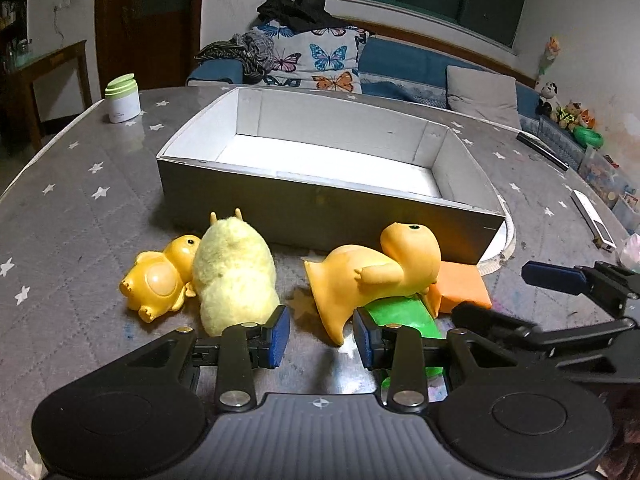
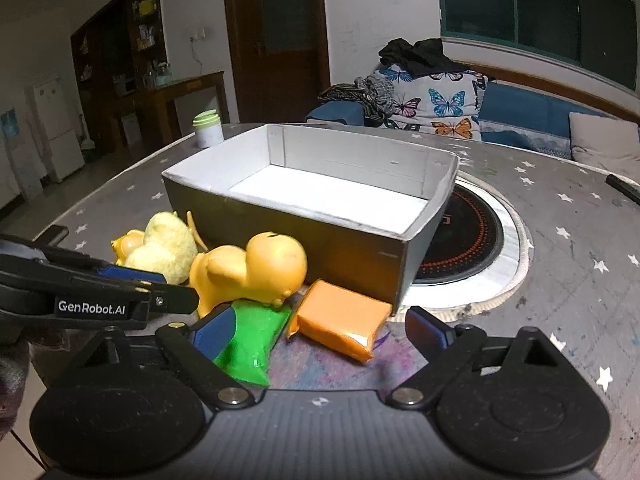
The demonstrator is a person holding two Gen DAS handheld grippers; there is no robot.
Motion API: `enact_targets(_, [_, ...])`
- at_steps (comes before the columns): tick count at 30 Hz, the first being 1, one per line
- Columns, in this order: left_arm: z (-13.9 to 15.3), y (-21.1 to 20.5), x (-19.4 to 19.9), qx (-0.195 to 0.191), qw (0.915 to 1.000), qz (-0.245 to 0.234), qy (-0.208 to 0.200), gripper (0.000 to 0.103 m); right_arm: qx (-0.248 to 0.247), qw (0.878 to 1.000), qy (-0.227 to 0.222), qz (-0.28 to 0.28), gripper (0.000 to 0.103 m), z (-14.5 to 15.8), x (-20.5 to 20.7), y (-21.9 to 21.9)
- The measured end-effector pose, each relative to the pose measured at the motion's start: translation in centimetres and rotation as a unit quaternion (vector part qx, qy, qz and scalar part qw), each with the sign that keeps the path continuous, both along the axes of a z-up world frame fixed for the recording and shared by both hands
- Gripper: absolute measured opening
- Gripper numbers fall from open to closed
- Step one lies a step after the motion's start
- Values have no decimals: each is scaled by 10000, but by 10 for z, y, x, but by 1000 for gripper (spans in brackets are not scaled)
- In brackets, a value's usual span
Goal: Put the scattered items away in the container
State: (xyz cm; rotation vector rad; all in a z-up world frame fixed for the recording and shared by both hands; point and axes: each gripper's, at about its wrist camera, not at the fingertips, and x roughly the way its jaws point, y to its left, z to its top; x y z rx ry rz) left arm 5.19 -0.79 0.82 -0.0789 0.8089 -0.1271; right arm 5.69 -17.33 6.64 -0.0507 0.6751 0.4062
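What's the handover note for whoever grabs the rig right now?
Left gripper: open, empty, low over the table between the fluffy yellow chick and the orange duck toy.
Right gripper: open, empty, facing the orange block.
Cardboard box: nothing in it.
Duck lies on the green block; small yellow figurine sits against the chick. All five in front of the box.
Done: nothing. Left: all five.

Fluffy yellow plush chick (image 1: pixel 234 276); smooth matt rubbery orange duck (image 1: pixel 368 276); glossy green (image 2: pixel 250 340) and orange (image 2: pixel 340 320) blocks; matt cardboard box (image 1: pixel 320 212).
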Motion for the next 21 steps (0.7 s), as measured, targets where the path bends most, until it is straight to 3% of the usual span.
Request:
enact_targets(8, [-4,1,4,31,9999,26,105,37,282,9996,100,-10,83,4,16,-14])
enact_targets(21, [-9,3,11,-35,9999,-5,130,37,620,9963,347,477,69,1,43,5])
